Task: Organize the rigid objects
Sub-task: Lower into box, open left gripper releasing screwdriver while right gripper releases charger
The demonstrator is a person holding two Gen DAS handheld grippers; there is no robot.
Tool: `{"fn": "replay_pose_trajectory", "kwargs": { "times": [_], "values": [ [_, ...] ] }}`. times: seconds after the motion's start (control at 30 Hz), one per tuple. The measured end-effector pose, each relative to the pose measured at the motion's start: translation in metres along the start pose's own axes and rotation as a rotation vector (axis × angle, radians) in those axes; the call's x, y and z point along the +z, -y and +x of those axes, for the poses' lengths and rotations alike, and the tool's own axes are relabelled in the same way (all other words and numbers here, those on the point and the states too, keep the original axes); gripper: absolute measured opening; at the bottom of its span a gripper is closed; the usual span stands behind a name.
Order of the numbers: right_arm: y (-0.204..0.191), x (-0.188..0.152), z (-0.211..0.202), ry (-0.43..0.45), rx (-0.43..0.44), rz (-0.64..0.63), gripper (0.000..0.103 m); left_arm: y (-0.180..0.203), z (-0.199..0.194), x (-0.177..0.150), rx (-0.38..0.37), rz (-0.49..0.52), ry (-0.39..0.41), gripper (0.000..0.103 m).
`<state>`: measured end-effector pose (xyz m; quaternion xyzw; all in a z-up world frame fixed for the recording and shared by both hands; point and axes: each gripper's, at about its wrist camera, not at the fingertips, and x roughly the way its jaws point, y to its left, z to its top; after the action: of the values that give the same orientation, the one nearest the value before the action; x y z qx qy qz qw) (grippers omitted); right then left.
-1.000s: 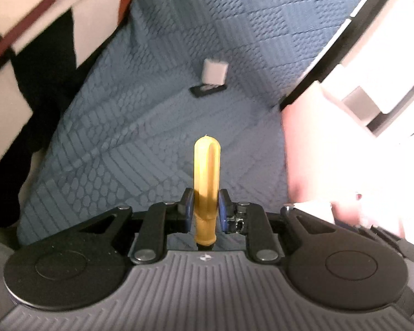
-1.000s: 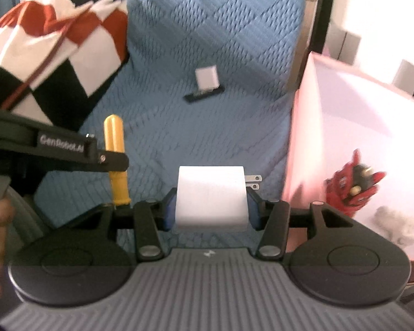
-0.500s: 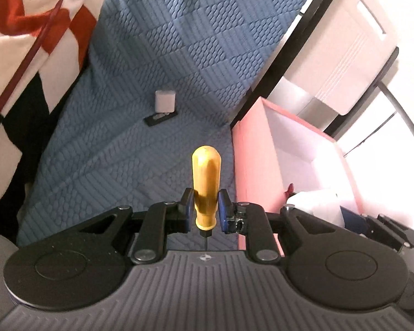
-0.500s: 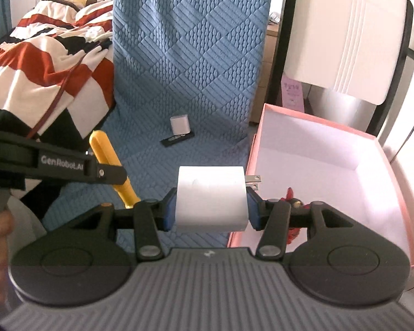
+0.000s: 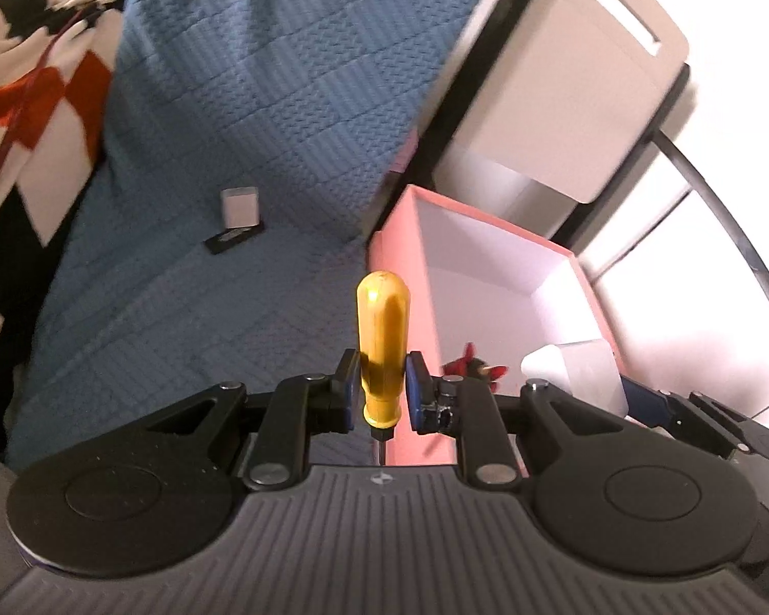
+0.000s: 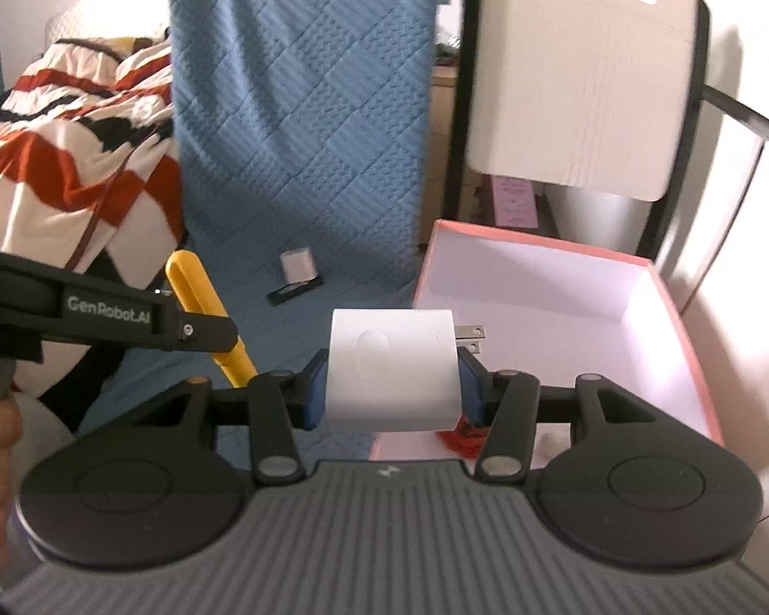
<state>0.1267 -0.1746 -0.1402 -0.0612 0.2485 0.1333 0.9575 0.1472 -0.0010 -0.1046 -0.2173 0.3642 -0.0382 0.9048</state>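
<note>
**Both grippers loaded, box ahead**

The screwdriver (image 5: 383, 338) stands upright in the left gripper (image 5: 383, 392), its fingers closed tight on the lower part of the yellow handle, with the metal shaft poking out below. The charger (image 6: 392, 370), a white plug block with its prongs pointing to 3 o'clock, sits in the right gripper (image 6: 392, 389); those fingers are partly open and press on its two sides.

From the right wrist view the pink box (image 6: 687, 353) lies at 2 o'clock of the charger, open-topped, with a red thing (image 6: 459, 435) just showing at its near end. From the left wrist view the box sits at 2 o'clock of the screwdriver.

Out on the blue quilt (image 6: 302, 118), at about 11 o'clock of the charger, a small white block (image 6: 297, 267) and a black bar (image 6: 295, 291) are not yet gathered. A striped blanket (image 6: 72, 154) lies far at 10 o'clock.

The step in hand looks like the carry: both items are held above the bed, heading for the box. The next move likely calls for bringing each gripper over the box's open top and lowering before the fingers part, one at a time so the grippers do not collide.
</note>
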Motion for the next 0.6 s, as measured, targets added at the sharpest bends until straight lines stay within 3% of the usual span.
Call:
{"fn": "replay_pose_trajectory", "kwargs": {
  "times": [0.33,0.6],
  "values": [
    [0.070,-0.010,-0.009,0.024,-0.080,0.085,0.053,0.073,0.017,0.011,-0.083,0.040,-0.022,0.022],
    [0.121,-0.011,-0.010,0.023,-0.113,0.135,0.053,0.125,0.039,0.022,-0.082,0.090,-0.037,0.022]
  ]
}}
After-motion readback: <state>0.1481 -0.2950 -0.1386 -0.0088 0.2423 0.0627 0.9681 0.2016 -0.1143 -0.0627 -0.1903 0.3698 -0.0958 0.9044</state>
